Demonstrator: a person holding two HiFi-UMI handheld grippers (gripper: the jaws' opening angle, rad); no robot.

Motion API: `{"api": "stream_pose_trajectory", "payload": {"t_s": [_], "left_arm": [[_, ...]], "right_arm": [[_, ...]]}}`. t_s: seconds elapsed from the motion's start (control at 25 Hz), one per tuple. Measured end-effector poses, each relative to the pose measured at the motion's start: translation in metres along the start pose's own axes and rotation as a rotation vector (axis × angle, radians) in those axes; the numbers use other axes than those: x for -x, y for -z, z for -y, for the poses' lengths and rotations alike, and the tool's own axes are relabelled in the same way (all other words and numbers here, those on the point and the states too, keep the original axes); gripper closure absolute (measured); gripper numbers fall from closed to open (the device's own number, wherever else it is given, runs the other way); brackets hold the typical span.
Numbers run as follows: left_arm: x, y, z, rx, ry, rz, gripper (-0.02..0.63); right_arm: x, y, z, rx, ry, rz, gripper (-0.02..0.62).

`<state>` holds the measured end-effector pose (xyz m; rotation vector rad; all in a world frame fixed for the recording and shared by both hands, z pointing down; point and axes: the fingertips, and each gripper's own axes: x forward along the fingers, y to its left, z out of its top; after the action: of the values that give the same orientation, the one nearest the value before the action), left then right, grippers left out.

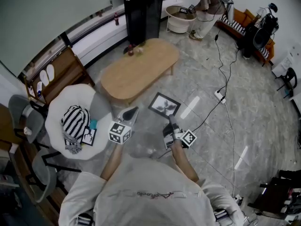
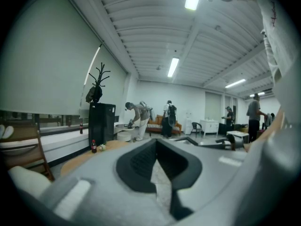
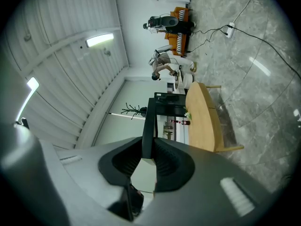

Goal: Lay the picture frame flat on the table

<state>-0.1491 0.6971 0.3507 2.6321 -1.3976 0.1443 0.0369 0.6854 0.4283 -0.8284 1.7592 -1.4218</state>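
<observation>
surroundings: oval bench [image 1: 138, 69] at upper centre, a small bottle [image 1: 130, 50] at its far end, a black cabinet [image 1: 143, 13] behind; round white side table [image 1: 59, 109] at left; cable [image 1: 225, 74] across the floor [image 1: 254, 121] at right.
materials: bench of pale smooth wood; floor grey, veined, glossy.
picture frame [image 1: 164, 105]: thin, black-edged, rectangular; held in the air over the floor, just below the bench's near end.
right hand-held gripper [image 1: 171, 120]: clamped on the picture frame's edge.
left hand-held gripper [image 1: 132, 111]: jaws closed together, nothing held.

No text can be read; the print on the person's shirt [image 1: 155, 193] is too blurred.
</observation>
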Motion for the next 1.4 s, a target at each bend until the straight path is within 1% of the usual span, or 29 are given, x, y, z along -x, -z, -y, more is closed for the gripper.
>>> {"api": "stream_pose_trajectory", "payload": {"t_s": [0.2, 0.4, 0.6, 0.8, 0.96, 1.08, 1.4], "left_arm": [[-0.022, -0.003, 0.017, 0.000, -0.006, 0.003, 0.607], [-0.038, 0.001, 0.029, 0.002, -0.020, -0.002, 0.606], [-0.053, 0.006, 0.036, 0.017, -0.030, -0.004, 0.606], [-0.064, 0.017, 0.033, 0.038, -0.038, -0.012, 0.606], [-0.070, 0.025, 0.028, 0.047, -0.042, -0.020, 0.606], [-0.078, 0.024, 0.021, 0.051, -0.042, -0.022, 0.606], [-0.106, 0.019, -0.004, 0.050, -0.031, -0.017, 0.606]], "right_arm": [[0.005, -0.028, 0.002, -0.002, -0.006, 0.000, 0.519], [0.008, -0.047, 0.005, 0.000, -0.022, -0.014, 0.520], [0.007, -0.064, 0.013, 0.004, -0.009, -0.029, 0.520], [0.003, -0.070, 0.027, -0.005, 0.019, -0.041, 0.520], [-0.005, -0.074, 0.030, 0.004, 0.004, -0.049, 0.519], [-0.016, -0.079, 0.028, -0.003, -0.007, -0.050, 0.518], [-0.049, -0.094, 0.037, 0.003, -0.007, -0.042, 0.518]]}}
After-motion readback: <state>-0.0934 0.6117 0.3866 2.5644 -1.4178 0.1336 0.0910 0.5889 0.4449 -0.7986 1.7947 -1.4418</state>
